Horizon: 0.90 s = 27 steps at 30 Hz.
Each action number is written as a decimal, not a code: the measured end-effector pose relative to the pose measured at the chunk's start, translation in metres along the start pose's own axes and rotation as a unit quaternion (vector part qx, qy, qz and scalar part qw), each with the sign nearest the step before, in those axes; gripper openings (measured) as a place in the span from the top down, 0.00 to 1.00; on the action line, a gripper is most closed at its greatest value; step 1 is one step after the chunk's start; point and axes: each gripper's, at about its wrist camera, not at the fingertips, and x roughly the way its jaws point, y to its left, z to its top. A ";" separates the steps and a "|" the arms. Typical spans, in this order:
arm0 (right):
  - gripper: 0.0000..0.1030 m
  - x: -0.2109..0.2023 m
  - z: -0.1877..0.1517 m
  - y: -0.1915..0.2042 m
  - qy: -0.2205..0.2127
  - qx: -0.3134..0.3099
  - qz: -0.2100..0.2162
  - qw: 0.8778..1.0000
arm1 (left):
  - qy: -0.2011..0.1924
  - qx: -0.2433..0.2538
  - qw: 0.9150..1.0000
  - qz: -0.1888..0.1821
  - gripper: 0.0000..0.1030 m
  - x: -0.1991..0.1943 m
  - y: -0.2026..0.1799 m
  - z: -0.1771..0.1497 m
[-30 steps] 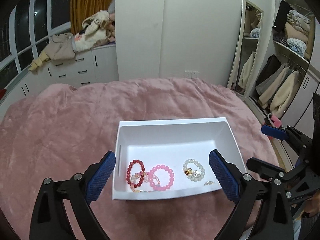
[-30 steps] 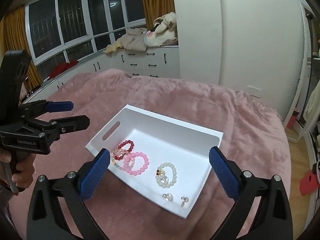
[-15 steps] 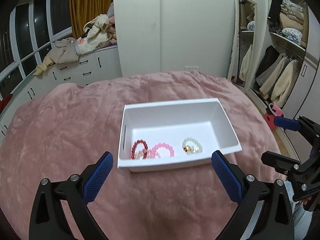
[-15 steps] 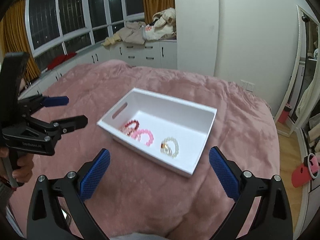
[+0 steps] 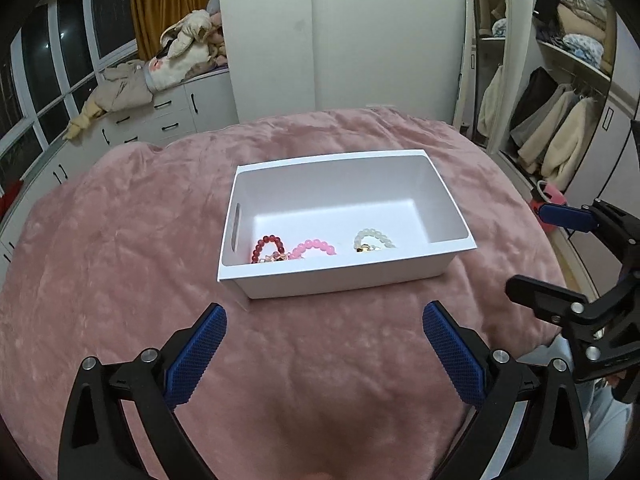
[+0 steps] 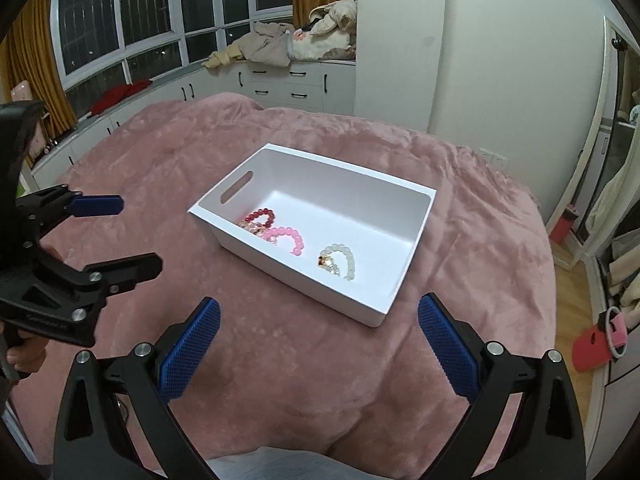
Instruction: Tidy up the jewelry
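A white box (image 5: 328,280) (image 6: 308,280) sits on the pink blanket. Inside it lie a dark red bead bracelet (image 5: 269,242) (image 6: 262,214), a pink bead bracelet (image 5: 314,246) (image 6: 289,237) and a white bead bracelet (image 5: 375,237) (image 6: 342,260). My left gripper (image 5: 325,354) (image 6: 116,236) is open and empty, hanging above the blanket in front of the box. My right gripper (image 6: 319,346) (image 5: 548,248) is open and empty, also short of the box, to its right.
The pink blanket (image 5: 120,264) covers the whole bed. White drawers with piled clothes (image 6: 288,80) stand by the windows behind. An open wardrobe (image 5: 568,120) and a mirror are to the right. A red slipper (image 6: 592,344) lies on the floor.
Both grippers have pulled back from over the box toward me. The box now lies farther away in both views. Both stay open.
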 end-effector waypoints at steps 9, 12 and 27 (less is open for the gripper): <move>0.05 -0.006 0.004 0.001 -0.001 -0.008 -0.001 1.000 | 0.000 -0.007 1.000 0.013 0.03 -0.003 0.003 0.004; 0.05 -0.006 0.005 0.000 0.000 -0.008 0.000 1.000 | 0.004 -0.008 1.000 0.020 0.03 -0.001 0.004 0.003; 0.05 -0.011 -0.004 -0.004 0.003 0.014 -0.001 1.000 | 0.016 -0.011 0.999 0.027 0.03 0.006 -0.002 0.000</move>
